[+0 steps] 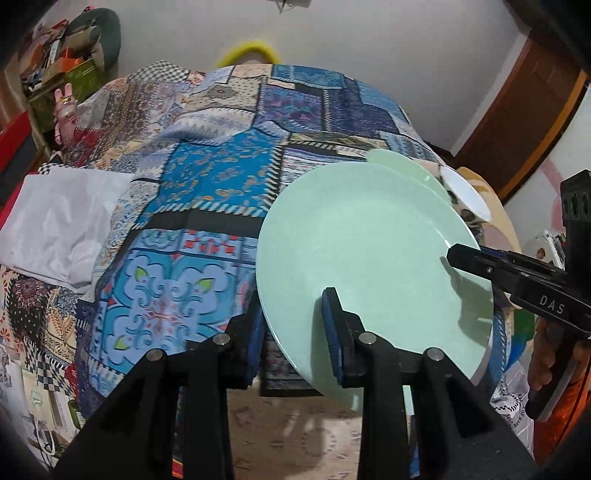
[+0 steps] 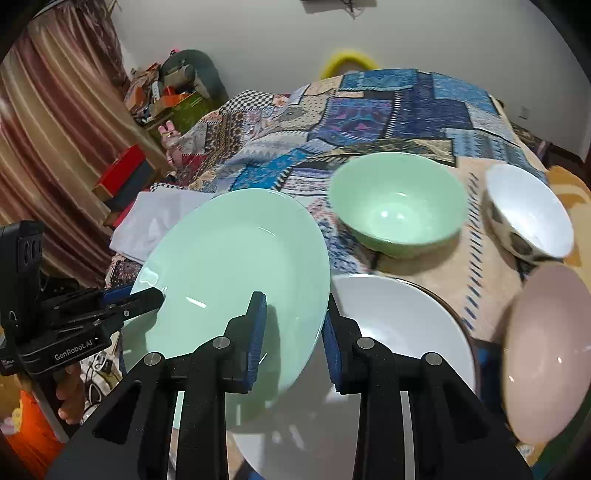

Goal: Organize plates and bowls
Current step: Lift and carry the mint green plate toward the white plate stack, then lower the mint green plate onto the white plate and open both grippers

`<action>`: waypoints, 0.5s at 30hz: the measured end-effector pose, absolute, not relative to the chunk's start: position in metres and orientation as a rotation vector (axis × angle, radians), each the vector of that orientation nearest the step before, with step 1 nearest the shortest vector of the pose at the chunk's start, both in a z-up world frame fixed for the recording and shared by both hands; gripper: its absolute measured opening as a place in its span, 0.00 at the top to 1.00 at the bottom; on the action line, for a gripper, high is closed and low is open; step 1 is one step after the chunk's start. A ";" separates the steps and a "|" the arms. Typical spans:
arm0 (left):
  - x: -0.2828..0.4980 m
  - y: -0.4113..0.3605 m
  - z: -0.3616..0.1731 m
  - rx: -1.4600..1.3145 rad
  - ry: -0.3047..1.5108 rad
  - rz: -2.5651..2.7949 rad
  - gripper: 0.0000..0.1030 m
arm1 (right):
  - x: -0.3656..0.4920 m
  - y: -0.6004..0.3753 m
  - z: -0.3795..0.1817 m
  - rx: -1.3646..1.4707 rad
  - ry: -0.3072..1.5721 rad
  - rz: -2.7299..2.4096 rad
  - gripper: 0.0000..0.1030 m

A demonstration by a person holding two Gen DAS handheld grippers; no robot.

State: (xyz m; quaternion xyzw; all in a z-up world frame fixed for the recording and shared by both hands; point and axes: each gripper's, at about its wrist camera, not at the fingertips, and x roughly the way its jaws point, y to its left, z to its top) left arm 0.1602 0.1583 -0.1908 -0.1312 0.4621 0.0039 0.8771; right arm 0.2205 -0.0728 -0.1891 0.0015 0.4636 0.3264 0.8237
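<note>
A patchwork quilt [image 2: 369,122] covers the bed, plain pale wall [image 2: 258,33] behind; striped curtains [image 2: 48,129] hang left, a wooden door [image 1: 524,110] right.

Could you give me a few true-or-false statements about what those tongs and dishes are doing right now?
1. Both tongs grip the same green plate. True: the left tongs and the right tongs each pinch its rim.
2. The green plate lies flat on the cloth. False: it is held tilted in the air.
3. A green bowl sits upright on the cloth. True.
4. The white plate is stacked on the green plate. False: it lies beside it, under the right tongs.
5. The green bowl holds food. False: it is empty.
</note>
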 end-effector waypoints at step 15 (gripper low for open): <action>0.169 0.086 -0.191 -0.220 0.988 -0.081 0.71 | 0.208 -0.147 -0.197 0.077 0.996 0.624 0.73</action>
